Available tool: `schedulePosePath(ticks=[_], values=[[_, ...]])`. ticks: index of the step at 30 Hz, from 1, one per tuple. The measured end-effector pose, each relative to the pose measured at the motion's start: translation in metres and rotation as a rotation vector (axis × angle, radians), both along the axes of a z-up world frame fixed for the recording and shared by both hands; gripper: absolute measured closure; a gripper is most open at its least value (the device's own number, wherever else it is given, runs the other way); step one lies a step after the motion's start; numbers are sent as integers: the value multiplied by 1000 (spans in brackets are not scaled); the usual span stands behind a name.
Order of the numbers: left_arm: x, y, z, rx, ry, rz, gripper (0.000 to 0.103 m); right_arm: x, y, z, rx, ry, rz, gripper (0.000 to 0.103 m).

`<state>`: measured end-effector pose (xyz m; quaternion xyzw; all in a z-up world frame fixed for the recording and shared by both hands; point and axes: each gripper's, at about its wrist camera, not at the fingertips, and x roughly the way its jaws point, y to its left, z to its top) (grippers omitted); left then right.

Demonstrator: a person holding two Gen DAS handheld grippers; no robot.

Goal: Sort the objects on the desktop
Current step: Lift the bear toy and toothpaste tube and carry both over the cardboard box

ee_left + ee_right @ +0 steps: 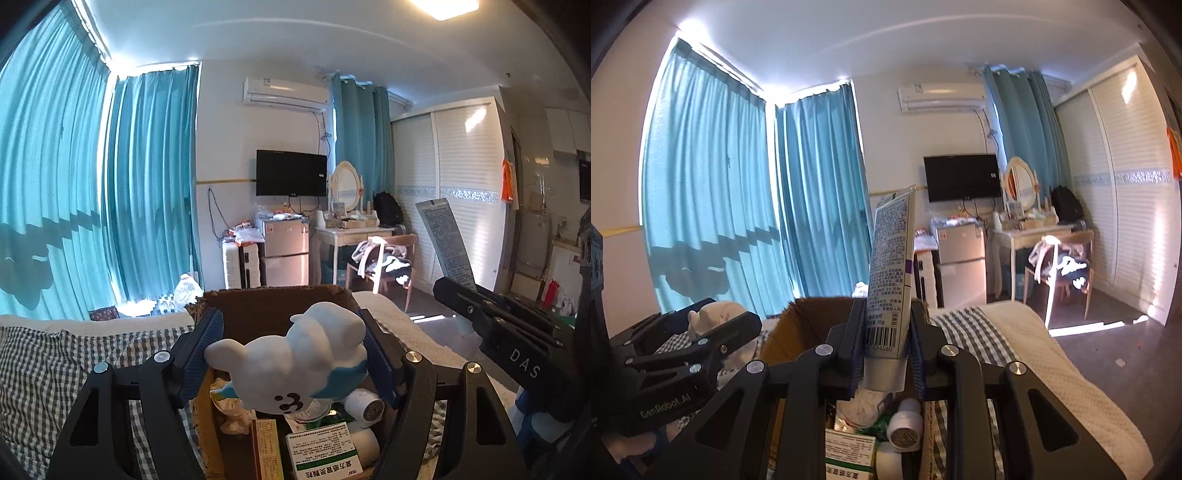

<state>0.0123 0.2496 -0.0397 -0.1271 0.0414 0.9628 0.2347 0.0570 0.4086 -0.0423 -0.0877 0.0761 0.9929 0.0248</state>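
My left gripper [291, 325] is shut on a white and blue toy figure [295, 354] and holds it above an open cardboard box [273, 301]. The box holds a green and white medicine carton [325, 450], a small white hair dryer [364, 406] and other items. My right gripper [886, 314] is shut on a grey cream tube [890, 280], held upright with its cap end down over the same box [801, 321]. The right gripper also shows in the left wrist view [454, 291] with the tube [445, 243]. The left gripper shows in the right wrist view [746, 325] with the toy [714, 314].
The box stands on a bed with a checked sheet [55, 365] and a white blanket [1052, 354]. Teal curtains [55, 184], a wall TV [291, 172], a small fridge [286, 251], a dressing table [354, 236] and a chair [384, 262] lie beyond.
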Motion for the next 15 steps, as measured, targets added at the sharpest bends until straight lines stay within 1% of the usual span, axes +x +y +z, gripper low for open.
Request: schedulePosePath(ticks=[4, 10, 15], values=[[-19, 18, -25, -49, -82, -47, 29, -14, 8, -17, -2, -55, -5, 82], [-39, 29, -57, -106, -158, -77, 29, -36, 13, -43, -3, -136, 5, 82], [-54, 32, -76, -163, -208, -98, 29, -50, 8, -58, 20, -193, 29, 82]])
